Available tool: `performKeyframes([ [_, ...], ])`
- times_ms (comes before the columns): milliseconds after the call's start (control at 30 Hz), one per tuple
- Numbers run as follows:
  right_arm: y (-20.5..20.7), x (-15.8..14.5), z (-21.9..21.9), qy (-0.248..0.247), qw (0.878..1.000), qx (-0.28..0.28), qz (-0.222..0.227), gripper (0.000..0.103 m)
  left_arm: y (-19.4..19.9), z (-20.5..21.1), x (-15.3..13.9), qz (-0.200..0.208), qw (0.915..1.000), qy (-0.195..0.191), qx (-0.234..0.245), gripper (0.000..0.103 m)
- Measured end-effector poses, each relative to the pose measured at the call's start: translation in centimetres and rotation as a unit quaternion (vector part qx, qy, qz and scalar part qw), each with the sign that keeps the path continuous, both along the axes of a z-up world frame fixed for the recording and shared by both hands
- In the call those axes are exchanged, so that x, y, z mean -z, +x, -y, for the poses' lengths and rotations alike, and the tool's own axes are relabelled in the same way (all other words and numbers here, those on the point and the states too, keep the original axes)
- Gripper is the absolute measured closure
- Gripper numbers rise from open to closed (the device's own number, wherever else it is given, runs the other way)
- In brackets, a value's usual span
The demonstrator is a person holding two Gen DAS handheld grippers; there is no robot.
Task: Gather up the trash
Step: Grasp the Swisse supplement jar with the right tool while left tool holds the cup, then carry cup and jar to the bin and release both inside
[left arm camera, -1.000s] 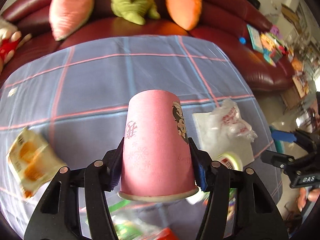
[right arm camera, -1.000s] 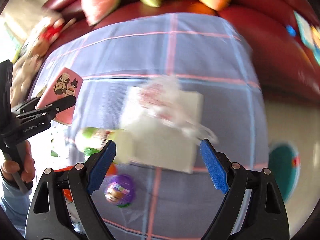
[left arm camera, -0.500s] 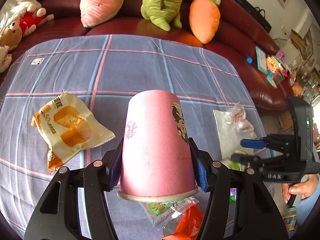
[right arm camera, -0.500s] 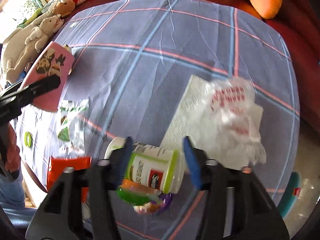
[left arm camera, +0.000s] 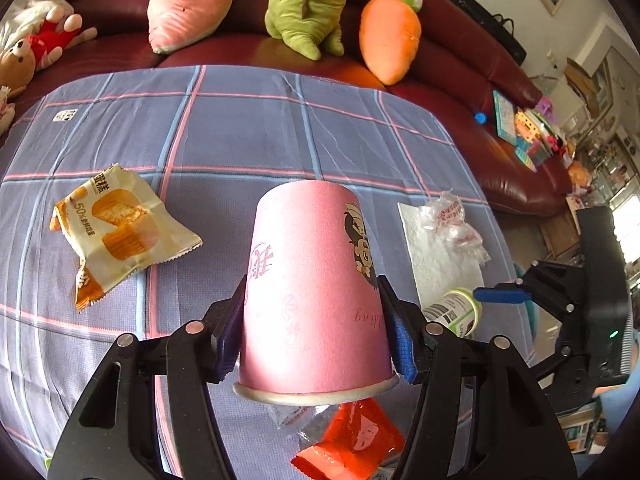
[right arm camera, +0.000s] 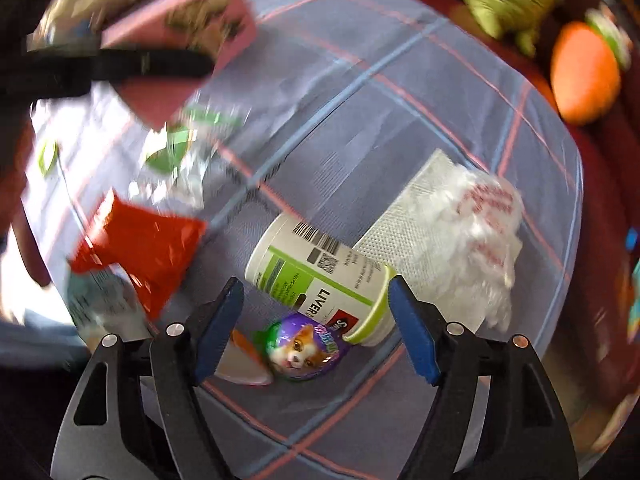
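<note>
Lower the right tongs (right arm camera: 312, 320) squarely over the white-and-green tub (right arm camera: 320, 276) before squeezing; their jaws have just been opening, wide and empty. It lies on its side, barcode up, at 3 o'clock on the desk (left arm camera: 248, 140). The left tongs (left arm camera: 316, 330) clamp an upturned pink cup (left arm camera: 312, 288).

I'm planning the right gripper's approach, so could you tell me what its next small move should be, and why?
Probably lower the right gripper and close on the white-and-green bottle. Its jaws have just been opening and stand open, nothing gripped, with the bottle lying on its side on the tablecloth just ahead. The left gripper already holds the pink cup.
</note>
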State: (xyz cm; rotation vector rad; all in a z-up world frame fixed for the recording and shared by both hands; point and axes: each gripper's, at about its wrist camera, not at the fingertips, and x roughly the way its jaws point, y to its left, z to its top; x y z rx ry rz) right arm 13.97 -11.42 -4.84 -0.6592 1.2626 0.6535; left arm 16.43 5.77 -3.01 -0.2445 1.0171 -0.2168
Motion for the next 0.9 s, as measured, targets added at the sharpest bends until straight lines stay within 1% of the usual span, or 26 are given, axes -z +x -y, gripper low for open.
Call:
performKeyframes([
  [33, 0.0, 0.2, -0.4, -0.013, 1.000, -0.019, 0.010, 0.030, -0.2, -0.2, 0.0, 0.001, 1.0000, 0.000, -0.004, 0.042],
  [100, 0.0, 0.7, -1.3, -0.041, 0.997, -0.060, 0.017, 0.030, -0.6, -0.6, -0.1, 0.003, 1.0000, 0.001, -0.009, 0.042],
  [233, 0.6, 2.7, -2.9, -0.087, 0.989, -0.121, -0.009, 0.030, -1.2, -1.8, -0.4, 0.005, 0.9996, 0.004, -0.026, 0.042],
  [300, 0.4, 3.8, -3.7, -0.107, 0.982, -0.155, -0.019, 0.038, -1.5, -2.6, -0.4, 0.004, 0.9992, -0.001, -0.039, 0.042],
  [333, 0.5, 4.0, -3.9, -0.109, 0.981, -0.159, -0.021, 0.041, -1.6, -2.9, -0.4, 0.003, 0.9991, -0.002, -0.043, 0.042],
  [367, 0.7, 4.0, -4.0, -0.104, 0.982, -0.158, -0.026, 0.047, -1.7, -3.2, -0.3, 0.000, 0.9989, -0.004, -0.047, 0.042],
  [400, 1.1, 3.9, -4.1, -0.090, 0.985, -0.146, -0.034, 0.049, -1.8, -3.4, -0.3, -0.002, 0.9987, -0.005, -0.050, 0.042],
  [500, 2.0, 3.1, -3.3, -0.053, 0.993, -0.102, -0.039, 0.050, -1.8, -3.3, -0.3, -0.006, 0.9988, 0.001, -0.048, 0.042],
  [567, 2.9, 1.9, -2.0, -0.012, 0.998, -0.050, -0.049, 0.051, -1.5, -2.7, -0.6, -0.005, 0.9993, 0.003, -0.038, 0.042],
  [667, 3.9, -0.4, 1.0, 0.046, 0.998, 0.023, -0.037, 0.053, -1.0, -0.9, -1.0, -0.001, 0.9998, 0.008, -0.017, 0.042],
  [700, 4.1, -1.2, 2.0, 0.064, 0.996, 0.045, -0.031, 0.053, -0.9, -0.3, -1.1, -0.001, 0.9999, 0.009, -0.010, 0.042],
  [800, 4.3, -3.4, 5.8, 0.120, 0.986, 0.116, -0.016, 0.054, -0.5, 2.2, -1.5, 0.004, 0.9998, 0.014, 0.014, 0.042],
  [900, 3.9, -5.5, 10.6, 0.178, 0.966, 0.187, 0.000, 0.054, -0.4, 5.2, -2.1, 0.008, 0.9991, 0.017, 0.038, 0.042],
])
